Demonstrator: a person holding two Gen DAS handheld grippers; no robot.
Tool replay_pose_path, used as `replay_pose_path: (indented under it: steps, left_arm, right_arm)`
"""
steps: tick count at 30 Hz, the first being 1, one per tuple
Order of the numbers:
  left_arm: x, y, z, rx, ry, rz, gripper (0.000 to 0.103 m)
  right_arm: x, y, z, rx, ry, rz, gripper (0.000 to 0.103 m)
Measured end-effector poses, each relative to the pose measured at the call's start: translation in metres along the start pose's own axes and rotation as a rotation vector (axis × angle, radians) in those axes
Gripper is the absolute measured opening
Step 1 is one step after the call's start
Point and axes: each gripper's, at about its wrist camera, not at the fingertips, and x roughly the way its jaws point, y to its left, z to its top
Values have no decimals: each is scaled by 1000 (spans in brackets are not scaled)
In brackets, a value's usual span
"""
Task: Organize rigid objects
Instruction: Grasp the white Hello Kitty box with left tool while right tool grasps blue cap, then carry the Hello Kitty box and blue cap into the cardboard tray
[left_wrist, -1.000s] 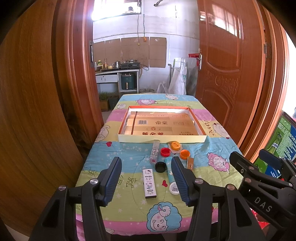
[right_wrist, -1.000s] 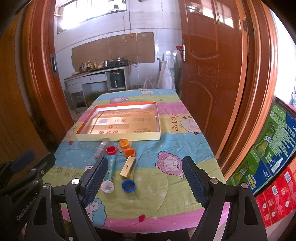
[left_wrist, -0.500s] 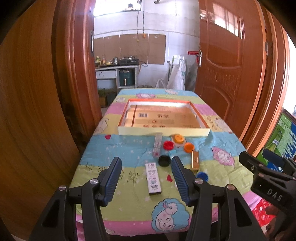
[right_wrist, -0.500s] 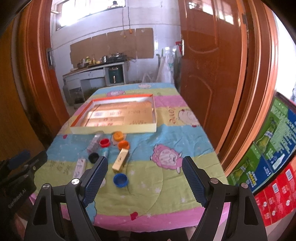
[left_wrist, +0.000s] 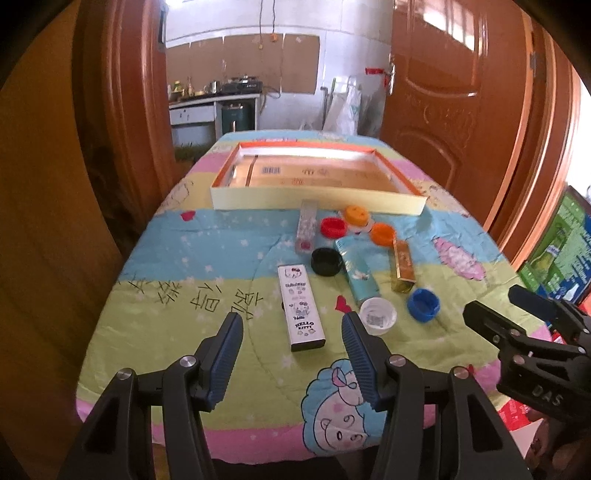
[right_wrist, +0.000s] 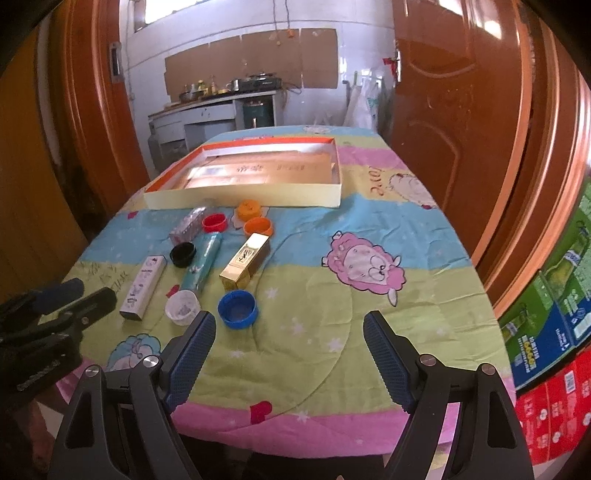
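Observation:
Small items lie on a cartoon-print cloth in front of a shallow orange-rimmed box (left_wrist: 317, 201) (right_wrist: 243, 194). Among them are a white Hello Kitty case (left_wrist: 301, 306) (right_wrist: 143, 282), a teal tube (left_wrist: 356, 271) (right_wrist: 202, 264), a gold box (left_wrist: 402, 264) (right_wrist: 245, 256), a clear case (left_wrist: 306, 229), a blue cap (left_wrist: 423, 304) (right_wrist: 237, 308), a white cap (left_wrist: 378, 315) (right_wrist: 181, 307), a black cap (left_wrist: 325, 261), and red and orange caps. My left gripper (left_wrist: 291, 332) is open just short of the Hello Kitty case. My right gripper (right_wrist: 290, 328) is open, near the blue cap.
Wooden doors stand on both sides of the table. A kitchen counter with pots (right_wrist: 221, 96) sits behind it. Stacked green and red cartons (right_wrist: 550, 295) are on the floor at the right. The cloth's right half holds no objects.
Both grippers have moved forward and lower toward the table, so the items look larger and closer. Nothing on the cloth has shifted, and both grippers stay open.

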Motion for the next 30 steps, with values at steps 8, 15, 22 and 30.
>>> replay_pose_path:
  steps: [8,15,22,30]
  left_arm:
    - [39,-4,13,-16,78,31,43]
    - [56,-2,13,-24,99,40,41]
    - [59,3,13,2,80,5,41]
    - [57,8,13,2,72,-5,26]
  right_arm:
    - [27,-2,-2,4,56,20,83]
    - [40,6,-3,-47,70,58,83]
    - [57,25,1,-145,53,57,75]
    - [58,25,3,-161,30,115,31]
